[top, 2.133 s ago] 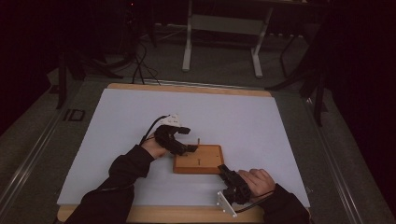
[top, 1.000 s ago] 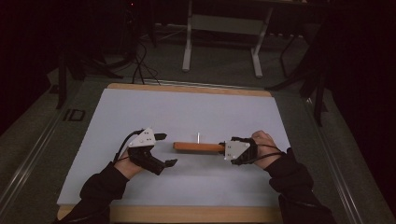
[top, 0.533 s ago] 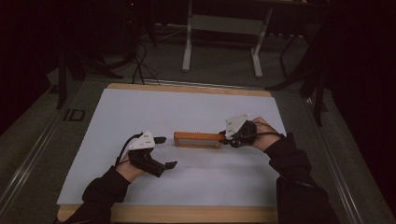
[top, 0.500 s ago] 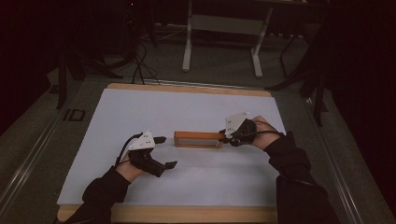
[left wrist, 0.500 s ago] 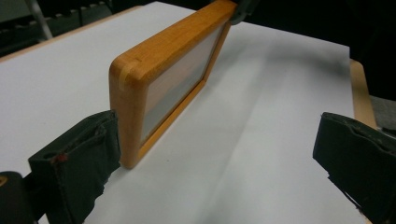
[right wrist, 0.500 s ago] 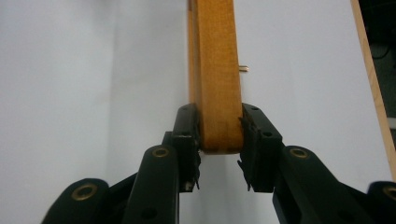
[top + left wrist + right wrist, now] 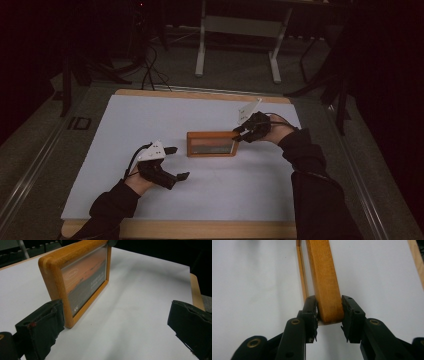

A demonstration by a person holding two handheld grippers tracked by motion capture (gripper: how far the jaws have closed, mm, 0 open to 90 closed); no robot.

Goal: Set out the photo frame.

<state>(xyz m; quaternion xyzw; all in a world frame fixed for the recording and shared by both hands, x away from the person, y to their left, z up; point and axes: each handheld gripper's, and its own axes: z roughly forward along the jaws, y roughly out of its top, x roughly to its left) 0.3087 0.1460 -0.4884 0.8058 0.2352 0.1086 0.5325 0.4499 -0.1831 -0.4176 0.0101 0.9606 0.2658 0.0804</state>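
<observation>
Two grippers, one photo frame between them. Frame stands upright on its long edge near the middle of the white table top, glass side facing the person. It stands that way, I'd say, because the right gripper is propping it: jaws straddle the frame's right end, one either side of the wood. In the right gripper view the jaws sit close against the end of the frame, and they've just been easing apart a little. The left one looks to touch the wood, w/ a thin sliver of gap at the other, so can't tell if the pinch is firm or already loosening. A thin wooden strip shows behind the frame, prob. its back stand, swung out a bit; likely what'll carry the frame once it's let go.

Left gripper is empty, jaws wide, resting low on the table to the frame's left, near but apart from it. In the left gripper view one jaw sits just beside the frame's near corner, the other well off to the side. Reads as a ready catch if the frame tips.

Pose: right forearm comes in from the lower right, wrist bent so the gripper points left, roughly along the frame. Left forearm comes up from the bottom left, hand low, gripper aimed right toward the frame.
</observation>
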